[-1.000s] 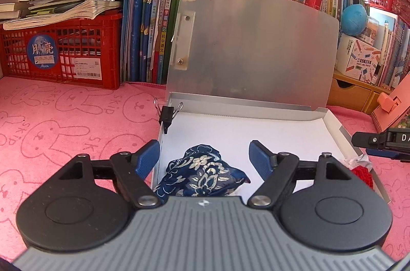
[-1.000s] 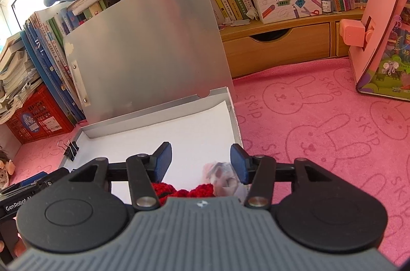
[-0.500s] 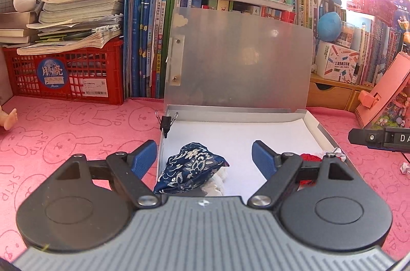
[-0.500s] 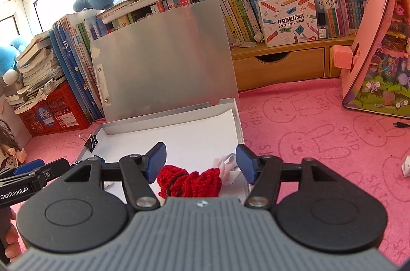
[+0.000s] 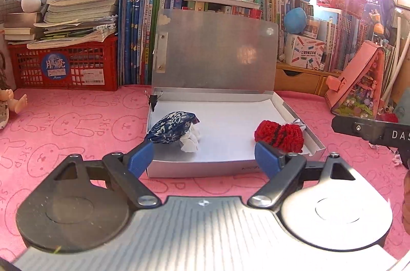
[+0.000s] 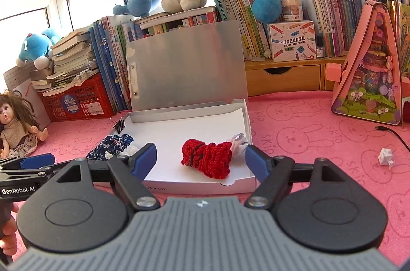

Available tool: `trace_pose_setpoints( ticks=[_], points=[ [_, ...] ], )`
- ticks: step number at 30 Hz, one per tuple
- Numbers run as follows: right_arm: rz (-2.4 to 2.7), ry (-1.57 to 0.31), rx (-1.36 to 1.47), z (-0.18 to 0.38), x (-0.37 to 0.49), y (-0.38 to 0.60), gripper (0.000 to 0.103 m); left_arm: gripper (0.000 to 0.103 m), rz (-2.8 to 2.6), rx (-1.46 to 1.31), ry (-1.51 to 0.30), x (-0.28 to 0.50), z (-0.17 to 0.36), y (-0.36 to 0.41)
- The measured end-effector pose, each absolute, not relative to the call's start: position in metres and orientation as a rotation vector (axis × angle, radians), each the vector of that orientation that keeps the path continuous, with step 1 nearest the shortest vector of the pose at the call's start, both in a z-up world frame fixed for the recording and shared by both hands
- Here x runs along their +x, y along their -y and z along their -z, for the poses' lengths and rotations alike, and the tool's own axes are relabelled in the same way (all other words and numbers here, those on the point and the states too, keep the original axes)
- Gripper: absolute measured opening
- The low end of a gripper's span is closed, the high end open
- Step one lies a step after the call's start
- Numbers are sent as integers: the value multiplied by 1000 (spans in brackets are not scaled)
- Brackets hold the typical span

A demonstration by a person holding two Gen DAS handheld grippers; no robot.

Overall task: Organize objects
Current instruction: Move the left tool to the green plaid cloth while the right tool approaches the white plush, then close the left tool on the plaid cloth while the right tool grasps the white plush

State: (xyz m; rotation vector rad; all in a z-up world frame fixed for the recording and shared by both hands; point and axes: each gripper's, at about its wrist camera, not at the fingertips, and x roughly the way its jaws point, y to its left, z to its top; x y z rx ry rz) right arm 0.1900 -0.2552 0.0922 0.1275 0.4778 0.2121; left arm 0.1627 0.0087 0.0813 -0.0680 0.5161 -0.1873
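A silver metal box (image 5: pixel 200 164) with its lid (image 5: pixel 217 50) standing open sits on the pink mat. Inside lie a blue floral cloth pouch (image 5: pixel 171 127) at the left and a red knitted piece (image 5: pixel 280 136) at the right, each with white crumpled paper beside it. My left gripper (image 5: pixel 205 158) is open and empty just in front of the box. My right gripper (image 6: pixel 200 159) is open and empty at the box's (image 6: pixel 194 185) front edge, with the red knitted piece (image 6: pixel 207 158) and the pouch (image 6: pixel 112 145) beyond it.
A black binder clip (image 5: pixel 154 99) grips the box's back left corner. A red crate (image 5: pixel 64 66), upright books and plush toys line the back. A pink toy house (image 6: pixel 371 81), a cable and a crumpled paper ball (image 6: pixel 386 156) lie right. A doll (image 6: pixel 18 122) sits left.
Both grippers have pulled back and up out of the box, both open. The pouch and the red knitted piece stay lying in the box.
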Motion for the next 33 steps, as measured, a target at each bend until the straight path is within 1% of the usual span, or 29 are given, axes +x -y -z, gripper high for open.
trace_pose_setpoints(
  ticks=[14,20,24,33],
  points=[
    [-179,-448,29,-67,124,251,94,92,233,-55,-580,99,-50,5],
    [-161,-460,11,-52,109,252,95,92,214,-31,-572,85,-39,6],
    [-150,-466,2,-41,102,250,96,95,177,-28,-550,76,-31,7],
    [-106,-479,-13,-17,91,246,103,97,123,-63,-559,70,-17,8]
  ],
)
